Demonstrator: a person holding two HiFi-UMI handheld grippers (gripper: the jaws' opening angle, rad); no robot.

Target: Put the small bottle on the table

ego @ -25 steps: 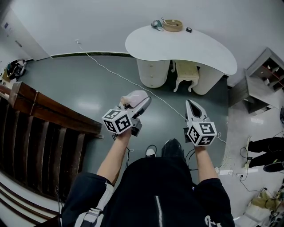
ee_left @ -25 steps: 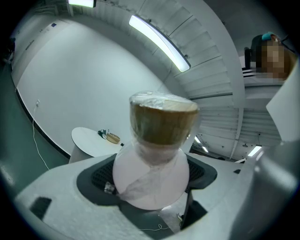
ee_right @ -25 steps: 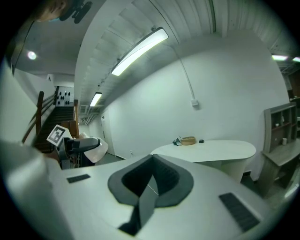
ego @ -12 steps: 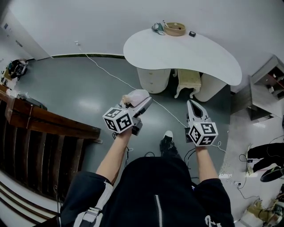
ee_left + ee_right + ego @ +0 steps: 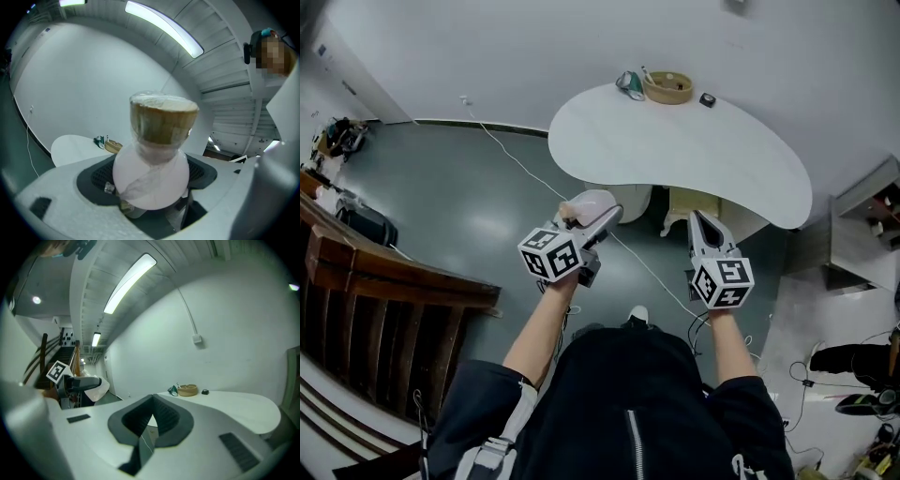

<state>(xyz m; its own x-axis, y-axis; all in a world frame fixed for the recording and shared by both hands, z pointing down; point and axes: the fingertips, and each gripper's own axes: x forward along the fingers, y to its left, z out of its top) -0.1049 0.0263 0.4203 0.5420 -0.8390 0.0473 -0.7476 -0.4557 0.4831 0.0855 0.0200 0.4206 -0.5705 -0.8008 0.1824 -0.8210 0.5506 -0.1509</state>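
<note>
The small bottle (image 5: 151, 176) is off the surface, carried in the air. Its round pink body is pinched between the jaws of the left gripper (image 5: 602, 217), and its brown stopper end (image 5: 162, 118) rises clear above them. In the left gripper view the long axis runs up the picture, across the line of the jaws, so it looks roughly neck-up, though how true to vertical I cannot tell.

The white surface (image 5: 675, 141) lies ahead of that gripper and a little to its right. Its near edge is just beyond the jaw tips in the head view, so the bottle hangs over the floor (image 5: 469, 197), not yet over the top.

The right gripper (image 5: 151, 417) is pressed together on nothing. It sits about as close to the surface's near edge, but it has no part in the carry.

The basket (image 5: 667, 86) and the small bits beside it sit at the far rim, well apart from the broad bare top. The move likely calls for a forward reach, then lowering the bottle base first.
</note>
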